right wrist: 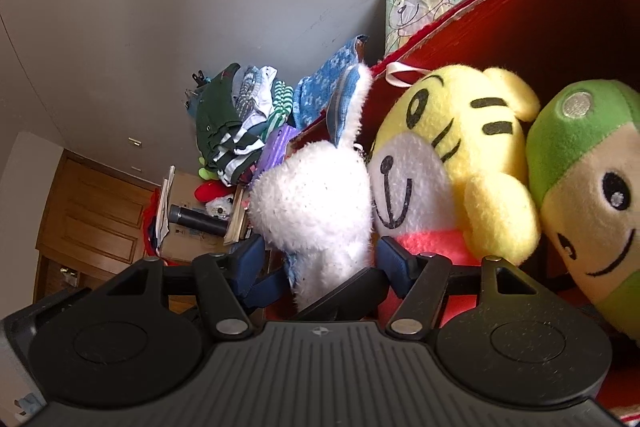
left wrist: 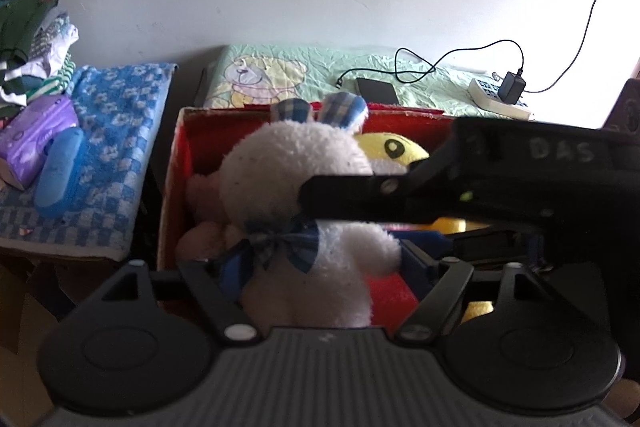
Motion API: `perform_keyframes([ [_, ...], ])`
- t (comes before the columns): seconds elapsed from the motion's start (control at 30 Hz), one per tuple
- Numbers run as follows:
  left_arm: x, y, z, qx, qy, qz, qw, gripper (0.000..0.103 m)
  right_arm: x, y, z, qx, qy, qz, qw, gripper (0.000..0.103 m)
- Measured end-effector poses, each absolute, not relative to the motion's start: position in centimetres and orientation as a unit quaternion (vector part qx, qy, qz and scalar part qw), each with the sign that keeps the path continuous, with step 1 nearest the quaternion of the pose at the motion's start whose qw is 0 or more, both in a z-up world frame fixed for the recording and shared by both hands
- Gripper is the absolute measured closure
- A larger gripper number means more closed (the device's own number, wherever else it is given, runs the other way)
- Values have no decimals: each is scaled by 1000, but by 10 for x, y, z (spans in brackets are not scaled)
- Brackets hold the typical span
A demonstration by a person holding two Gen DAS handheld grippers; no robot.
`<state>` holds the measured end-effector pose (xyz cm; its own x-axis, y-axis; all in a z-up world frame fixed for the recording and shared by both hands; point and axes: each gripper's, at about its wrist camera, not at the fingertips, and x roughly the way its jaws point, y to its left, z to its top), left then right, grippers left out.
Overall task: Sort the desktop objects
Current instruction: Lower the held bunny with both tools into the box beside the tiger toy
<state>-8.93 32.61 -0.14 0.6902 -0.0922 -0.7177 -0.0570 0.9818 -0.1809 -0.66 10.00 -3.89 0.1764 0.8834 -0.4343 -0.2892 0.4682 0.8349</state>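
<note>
The white rabbit (left wrist: 296, 187) sits upright at the front of the red box (left wrist: 176, 163), a blue bow at its neck. The left claw (left wrist: 324, 267) grips its body from both sides. The right claw (right wrist: 320, 259) has its blue pads on either side of the rabbit's lower part; whether they pinch it I cannot tell. Behind the rabbit, a yellow tiger (right wrist: 452, 147) and a green toy (right wrist: 592, 183) lie in the box. Folded clothes (left wrist: 32, 43) are stacked on a blue towel (left wrist: 112, 131) to the left.

Fluffy white plush rabbit (left wrist: 296, 187) (checked cloth ears); red box (left wrist: 172, 187) matt cardboard, frayed rim.
</note>
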Motion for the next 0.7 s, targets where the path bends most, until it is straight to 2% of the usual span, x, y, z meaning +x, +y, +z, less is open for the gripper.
perform_keyframes([
  [0.2, -90, 319, -12, -82, 408, -2, 909, 24, -5, 93, -28, 297, 437, 420, 738, 40],
  [0.27, -90, 318, -12, -80, 408, 0, 909, 23, -4, 96, -30, 293, 442, 425, 733, 54],
  [0.3, -90, 318, -12, -81, 409, 0, 909, 22, -3, 98, -32, 291, 448, 427, 730, 56],
  [0.5, -85, 317, -15, -92, 421, 11, 902, 18, -3, 109, -37, 270, 458, 431, 729, 56],
  [0.7, -81, 313, -17, -86, 431, 27, 898, 13, 2, 107, -44, 282, 467, 427, 721, 52],
])
